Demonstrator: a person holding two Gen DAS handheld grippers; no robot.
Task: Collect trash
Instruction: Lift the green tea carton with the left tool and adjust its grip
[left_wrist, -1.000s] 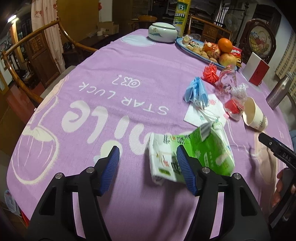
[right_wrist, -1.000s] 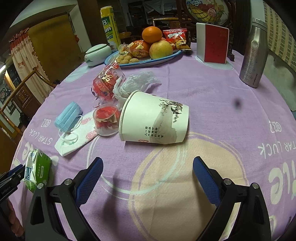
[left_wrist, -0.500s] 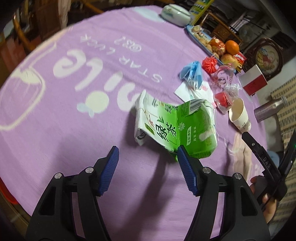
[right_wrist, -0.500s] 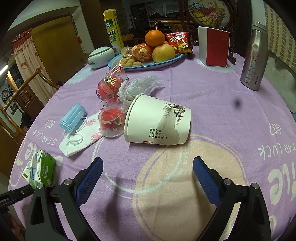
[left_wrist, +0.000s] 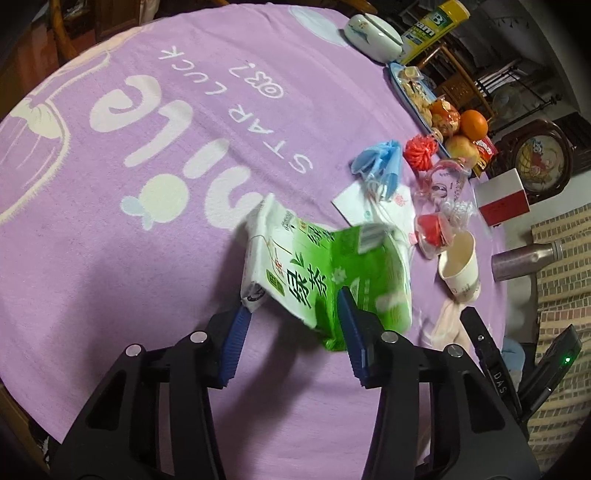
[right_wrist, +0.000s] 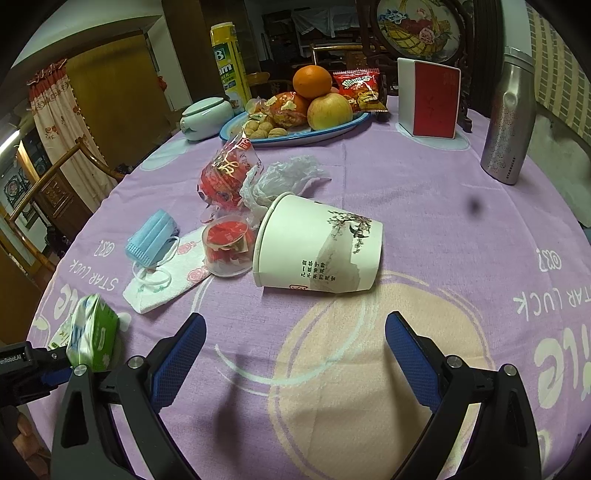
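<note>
Two grippers are in play over the purple tablecloth (right_wrist: 424, 206). In the left wrist view our left gripper (left_wrist: 291, 332) sits low in the frame, its blue pads closed against the crumpled green tea carton (left_wrist: 332, 273), one on the white end and one on the green side. In the right wrist view that carton (right_wrist: 92, 339) shows at the lower left edge. Our right gripper (right_wrist: 295, 354) hangs with its fingers wide apart and nothing between them, at the bottom of the frame. Just above it, mid-frame, a paper cup (right_wrist: 317, 247) lies on its side. Left of the cup we see a clear cup of red wrappers (right_wrist: 227, 247), a blue face mask (right_wrist: 151, 240) on a napkin (right_wrist: 166, 284), and a crumpled plastic bag (right_wrist: 284, 177).
</note>
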